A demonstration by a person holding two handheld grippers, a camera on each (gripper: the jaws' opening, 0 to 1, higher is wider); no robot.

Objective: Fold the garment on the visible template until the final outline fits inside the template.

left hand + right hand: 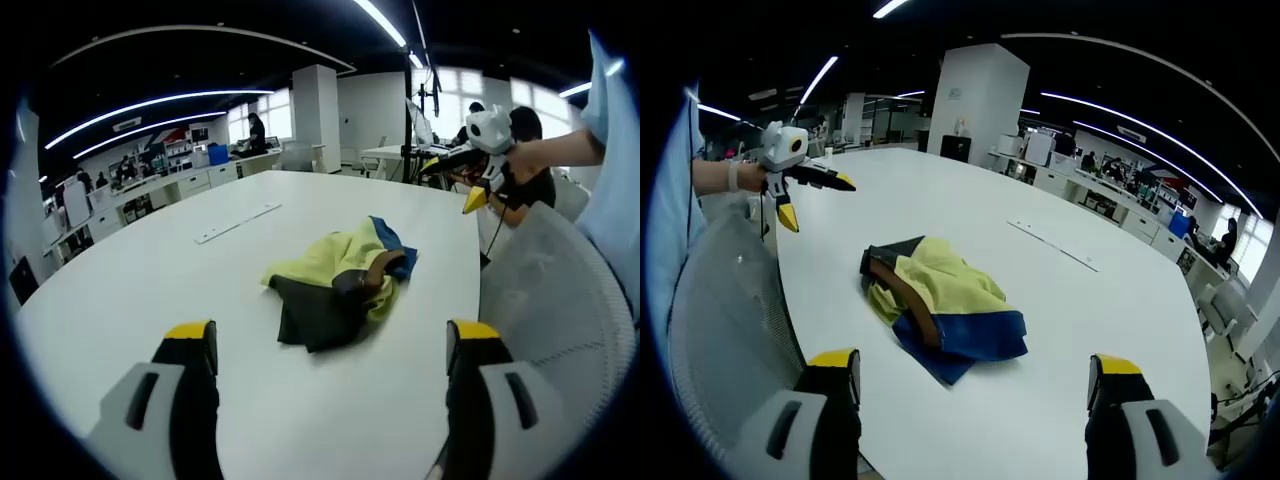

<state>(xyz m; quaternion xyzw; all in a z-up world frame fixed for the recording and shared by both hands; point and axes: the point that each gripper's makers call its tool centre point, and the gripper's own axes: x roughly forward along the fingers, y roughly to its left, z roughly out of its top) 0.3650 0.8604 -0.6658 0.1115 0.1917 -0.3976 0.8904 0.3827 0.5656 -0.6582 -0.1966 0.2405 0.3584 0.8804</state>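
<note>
One crumpled yellow-blue garment [340, 285], dark waistband showing

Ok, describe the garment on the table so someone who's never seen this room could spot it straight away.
Start at the big white table. Near its middle lies the garment, a crumpled heap rather than flat. It is yellow-green with a blue edge, a dark grey part and a brown band, unlike the thin pale strip lying flat beyond it.

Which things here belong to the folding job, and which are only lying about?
For the job:
- crumpled yellow, blue and dark grey garment
- left gripper, jaws open
- right gripper, jaws open
- white round table it lies on

Lying about:
- flat white strip on the table
- grey mesh chair back
</note>
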